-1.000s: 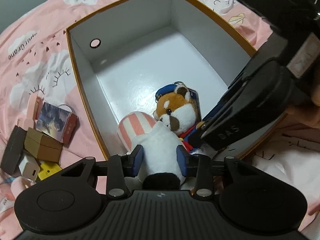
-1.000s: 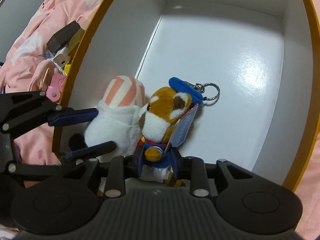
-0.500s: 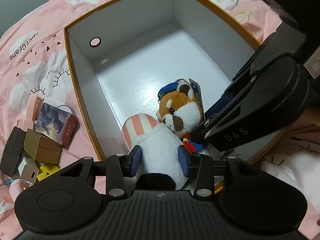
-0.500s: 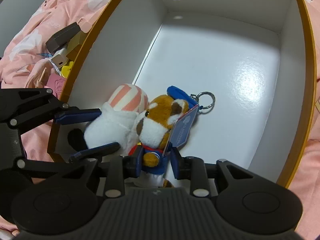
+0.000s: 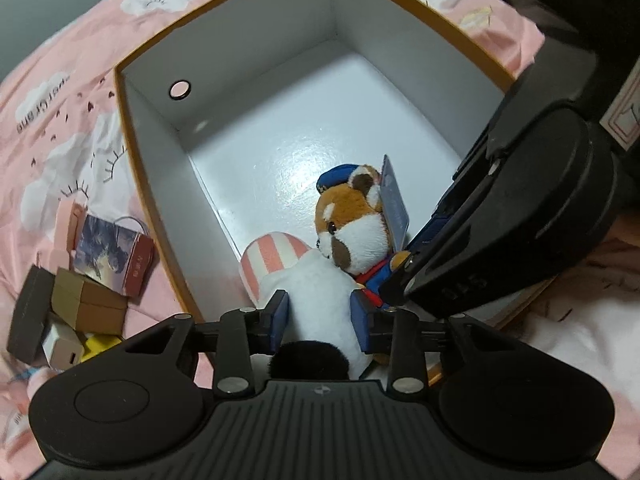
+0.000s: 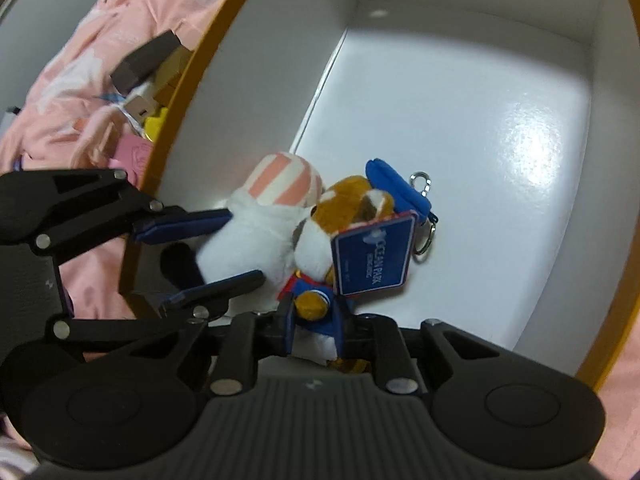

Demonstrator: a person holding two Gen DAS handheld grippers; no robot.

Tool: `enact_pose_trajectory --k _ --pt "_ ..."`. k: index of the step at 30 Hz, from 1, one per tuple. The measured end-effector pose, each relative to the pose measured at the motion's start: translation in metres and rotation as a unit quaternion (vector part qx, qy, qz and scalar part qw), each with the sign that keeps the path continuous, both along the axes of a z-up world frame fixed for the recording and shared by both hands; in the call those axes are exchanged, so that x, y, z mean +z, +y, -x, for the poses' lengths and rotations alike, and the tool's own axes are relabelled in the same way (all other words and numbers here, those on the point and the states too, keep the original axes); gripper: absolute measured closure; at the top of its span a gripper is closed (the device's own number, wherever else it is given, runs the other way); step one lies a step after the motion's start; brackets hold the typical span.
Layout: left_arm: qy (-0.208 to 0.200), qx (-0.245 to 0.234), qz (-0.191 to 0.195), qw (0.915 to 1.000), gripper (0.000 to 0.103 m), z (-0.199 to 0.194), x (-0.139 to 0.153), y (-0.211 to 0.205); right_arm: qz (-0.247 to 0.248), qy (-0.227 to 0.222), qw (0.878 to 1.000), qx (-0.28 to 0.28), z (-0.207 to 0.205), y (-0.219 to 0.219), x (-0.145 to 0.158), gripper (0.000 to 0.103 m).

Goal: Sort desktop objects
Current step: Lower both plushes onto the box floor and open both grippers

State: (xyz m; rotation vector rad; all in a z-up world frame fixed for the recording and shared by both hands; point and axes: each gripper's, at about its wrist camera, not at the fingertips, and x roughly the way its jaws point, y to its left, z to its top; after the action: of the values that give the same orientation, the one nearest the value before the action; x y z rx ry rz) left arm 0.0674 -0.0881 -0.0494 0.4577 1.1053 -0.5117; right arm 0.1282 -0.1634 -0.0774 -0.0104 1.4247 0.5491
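Pink cloud-print bedding point(image 5: 80, 140) underneath. Left gripper point(image 5: 320, 316) clamped on fuzzy white plush point(image 5: 316, 292), right gripper point(image 6: 314, 322) pinching red panda plush point(image 6: 320, 240), blue "OCEAN PARK" tag point(image 6: 374, 256), both inside glossy white box point(image 6: 460, 120).

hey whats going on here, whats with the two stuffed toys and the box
A person is working two handheld grippers over a white box with an orange rim, set on pink bedding. The left gripper is clamped on a white plush with a pink striped end; the right gripper is clamped on a red panda keychain plush. Both toys are down inside the box, not yet released. Small boxes lie outside.
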Motion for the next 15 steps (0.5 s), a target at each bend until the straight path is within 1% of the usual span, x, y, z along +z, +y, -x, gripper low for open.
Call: enact_pose_trajectory --k 1,3,6,7,9,11,13,15 --pt "-0.002 -0.002 -0.005 1.0 0.062 0.002 -0.002 0.005 0.003 -0.003 1.0 0.0 0.001 0.002 -0.002 0.083" --pt "-0.007 -0.003 -0.007 0.9999 0.062 0.003 -0.004 0.002 0.004 -0.006 1.0 0.0 0.002 0.001 -0.004 0.083" --pt "-0.017 0.004 -0.001 0.9998 0.061 0.005 -0.006 0.005 0.001 -0.009 1.0 -0.004 0.003 -0.002 -0.003 0.081" --pt "-0.022 0.009 0.003 0.9997 0.06 0.004 -0.012 0.002 0.001 -0.01 1.0 -0.006 0.003 -0.003 -0.002 0.079" --pt "-0.032 0.016 0.009 0.9993 0.059 0.006 -0.01 0.003 0.003 -0.015 1.0 -0.008 0.004 -0.004 0.0 0.078" --pt "-0.037 0.019 0.017 0.999 0.059 0.009 -0.008 0.005 0.009 -0.025 1.0 -0.008 0.006 -0.004 0.003 0.073" --pt "-0.039 0.021 0.025 0.9987 0.055 0.009 -0.005 0.008 0.016 -0.034 0.999 -0.009 0.007 -0.005 0.006 0.07" --pt "-0.038 0.022 0.033 0.9985 0.054 0.008 -0.004 0.01 0.021 -0.041 0.999 -0.01 0.008 -0.004 0.009 0.065"
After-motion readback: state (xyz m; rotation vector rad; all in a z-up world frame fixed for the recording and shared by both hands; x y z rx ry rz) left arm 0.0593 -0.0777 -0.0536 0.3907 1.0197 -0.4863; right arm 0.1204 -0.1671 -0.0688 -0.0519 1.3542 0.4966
